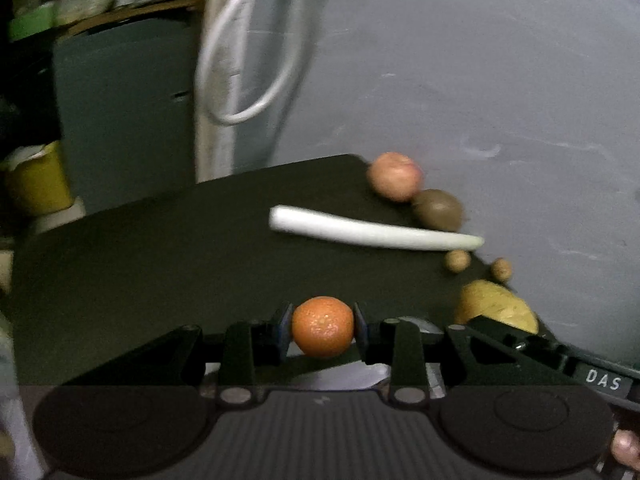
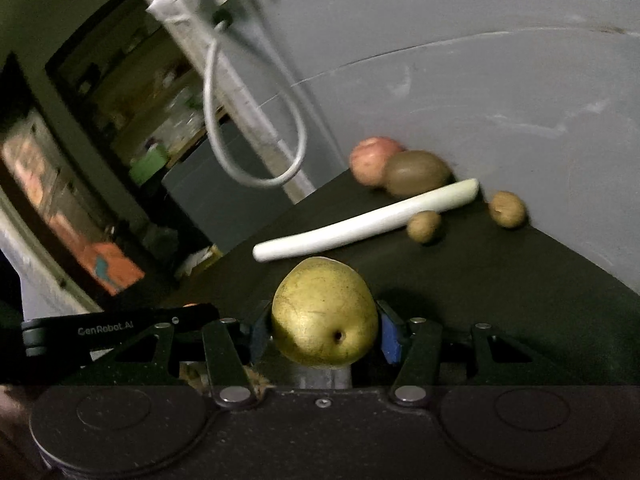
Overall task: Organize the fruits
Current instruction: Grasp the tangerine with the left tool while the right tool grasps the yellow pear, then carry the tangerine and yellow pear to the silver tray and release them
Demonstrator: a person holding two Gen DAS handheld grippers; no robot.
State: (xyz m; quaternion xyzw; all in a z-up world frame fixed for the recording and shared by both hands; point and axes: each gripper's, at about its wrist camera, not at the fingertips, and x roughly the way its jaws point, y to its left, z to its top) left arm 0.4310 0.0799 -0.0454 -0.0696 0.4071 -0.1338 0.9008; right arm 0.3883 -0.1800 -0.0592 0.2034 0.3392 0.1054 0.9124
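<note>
No fruit container in either view. Far left of the left wrist view: yellow tub (image 1: 38,182) beside a grey cabinet (image 1: 124,112); contents too blurred to tell.

Left gripper (image 1: 323,328): fingers nearly closed, blue pads pressed on both sides of a small orange (image 1: 322,327). Orange gripped at its widest part, centred between the pads, lifted clear of the dark worktop (image 1: 160,260).

Right gripper (image 2: 325,330): fingers partly open, clamped on a yellow pear (image 2: 325,318). Blue pads (image 2: 390,334) against the pear's flanks, blossom end towards the camera, the pear bulging above and ahead of the fingers, held above the worktop (image 2: 500,300).

Beyond the fingers, on the worktop: a long white stalk, leek-like (image 1: 372,232) (image 2: 364,220), lying across the surface. Behind it, at the far edge against the grey wall (image 1: 500,100), a reddish apple (image 1: 395,176) (image 2: 372,160) touching a brown kiwi (image 1: 438,209) (image 2: 418,172). Two small brown round fruits, walnut-like: one (image 1: 457,260) (image 2: 424,226) just beside the stalk's thin end, the other (image 1: 501,268) (image 2: 507,209) a little apart from it.

In the left wrist view, the pear (image 1: 496,308) visible at lower right, above the right gripper's black arm. In the right wrist view, the left gripper's black arm (image 2: 116,330) at lower left, with a sliver of orange above it.

White cable (image 1: 248,48) (image 2: 256,128) looping down the wall behind the worktop.
</note>
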